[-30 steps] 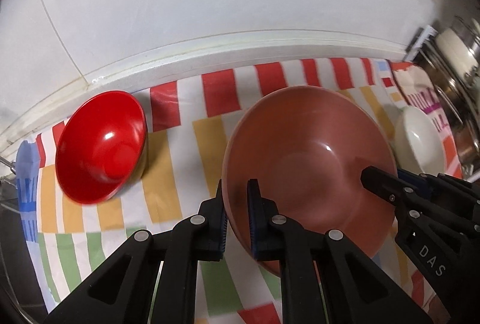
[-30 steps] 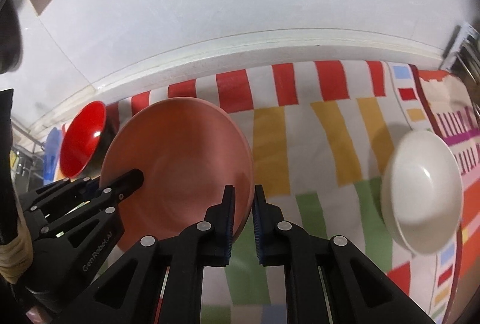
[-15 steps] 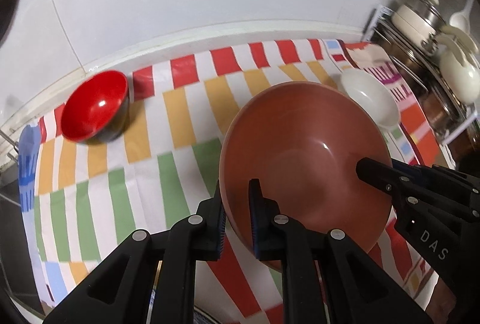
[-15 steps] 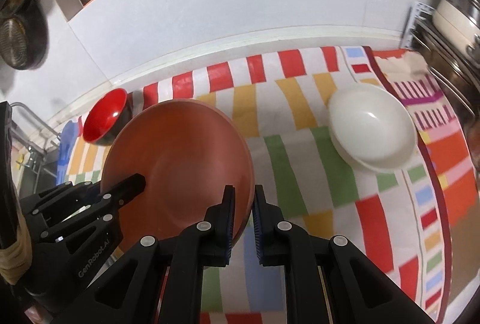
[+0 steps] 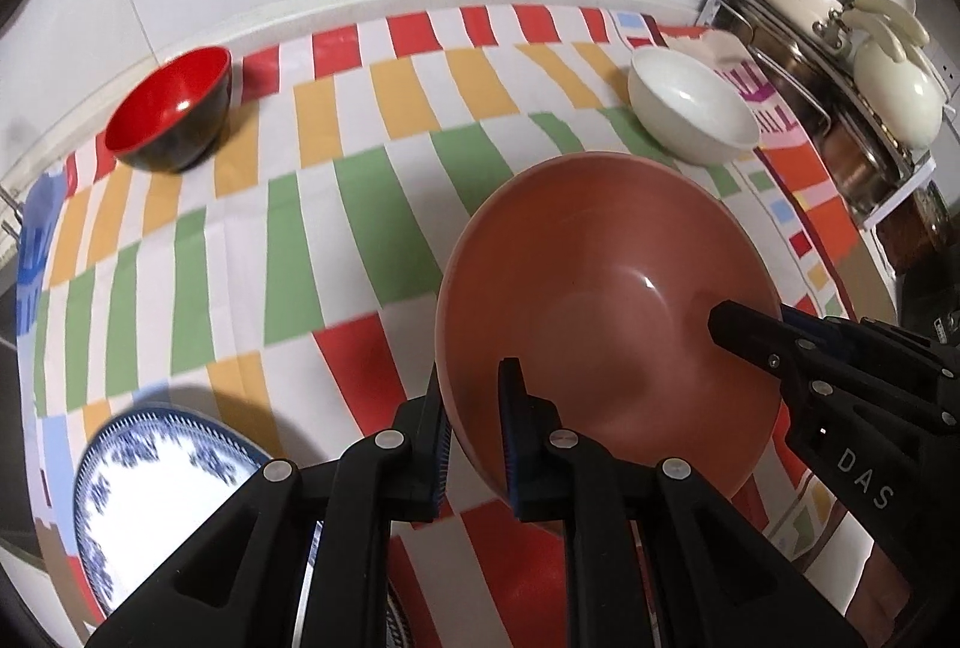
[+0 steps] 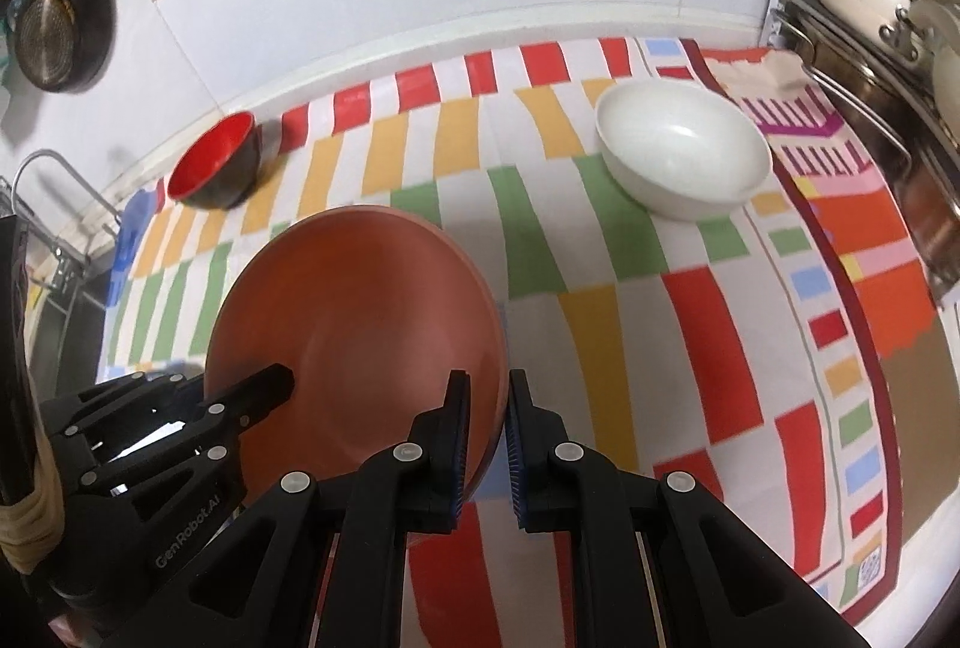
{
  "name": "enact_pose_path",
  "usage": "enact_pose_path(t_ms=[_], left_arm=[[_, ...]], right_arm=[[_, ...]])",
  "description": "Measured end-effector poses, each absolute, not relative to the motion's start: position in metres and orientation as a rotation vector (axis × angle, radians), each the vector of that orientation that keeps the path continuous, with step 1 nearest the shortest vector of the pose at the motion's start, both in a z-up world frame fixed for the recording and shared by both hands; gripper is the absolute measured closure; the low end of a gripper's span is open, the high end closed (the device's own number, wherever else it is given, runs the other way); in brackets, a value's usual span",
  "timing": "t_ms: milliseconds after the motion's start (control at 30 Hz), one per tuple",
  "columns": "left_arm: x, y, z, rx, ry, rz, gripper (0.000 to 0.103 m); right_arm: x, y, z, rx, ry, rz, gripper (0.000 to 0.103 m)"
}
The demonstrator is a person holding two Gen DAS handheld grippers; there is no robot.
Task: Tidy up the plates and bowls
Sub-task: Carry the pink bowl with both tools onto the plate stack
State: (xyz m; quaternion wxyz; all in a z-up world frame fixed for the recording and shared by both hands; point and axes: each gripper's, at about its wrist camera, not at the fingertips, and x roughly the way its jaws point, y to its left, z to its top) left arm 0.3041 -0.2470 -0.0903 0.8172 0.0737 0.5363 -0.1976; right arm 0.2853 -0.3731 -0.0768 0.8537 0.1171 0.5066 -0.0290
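Observation:
A large terracotta plate (image 5: 606, 288) is held above the striped cloth by both grippers. My left gripper (image 5: 474, 402) is shut on its left rim. My right gripper (image 6: 485, 408) is shut on its right rim; the plate also shows in the right wrist view (image 6: 354, 324). A red bowl with a black outside (image 5: 171, 117) stands at the far left, also in the right wrist view (image 6: 216, 162). A white bowl (image 5: 690, 114) stands at the far right, also in the right wrist view (image 6: 681, 144). A blue-patterned white plate (image 5: 162, 486) lies near left, below my left gripper.
A multicoloured striped cloth (image 5: 360, 204) covers the counter against a white tiled wall. A metal rack with pots and lids (image 5: 852, 66) stands at the right edge. A dish rack and a hanging strainer (image 6: 54, 42) are at the left.
Both grippers have pulled back and up with the terracotta plate. The bowls look farther away and the blue-patterned plate has come into view at near left.

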Motion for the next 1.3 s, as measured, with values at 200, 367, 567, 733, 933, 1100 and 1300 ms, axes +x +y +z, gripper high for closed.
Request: enact_pose_path(t_ms=[200, 367, 567, 733, 933, 1100, 1300], left_arm=[[0.292, -0.251, -0.102, 0.148, 1.169, -0.414, 0.087], [0.287, -0.255, -0.111, 0.140, 1.184, -0.401, 0.087], [0.287, -0.257, -0.119, 0.128, 1.200, -0.376, 0.087], [0.287, -0.255, -0.123, 0.134, 1.214, -0.358, 0.087], [0.285, -0.256, -0.125, 0.145, 1.210, -0.354, 0.087], [0.285, -0.255, -0.125, 0.137, 1.215, -0.353, 0.087], [0.286, -0.254, -0.117, 0.126, 1.190, -0.353, 0.068]], right_arm=[[0.270, -0.376, -0.088, 0.254, 1.088, -0.060, 0.090], [0.264, -0.379, -0.095, 0.251, 1.100, -0.058, 0.090], [0.264, -0.381, -0.104, 0.238, 1.119, -0.047, 0.090], [0.266, -0.381, -0.110, 0.235, 1.138, -0.028, 0.090], [0.266, -0.380, -0.115, 0.242, 1.142, -0.020, 0.090], [0.265, -0.380, -0.115, 0.249, 1.141, -0.016, 0.090], [0.266, -0.381, -0.115, 0.247, 1.143, -0.005, 0.090]])
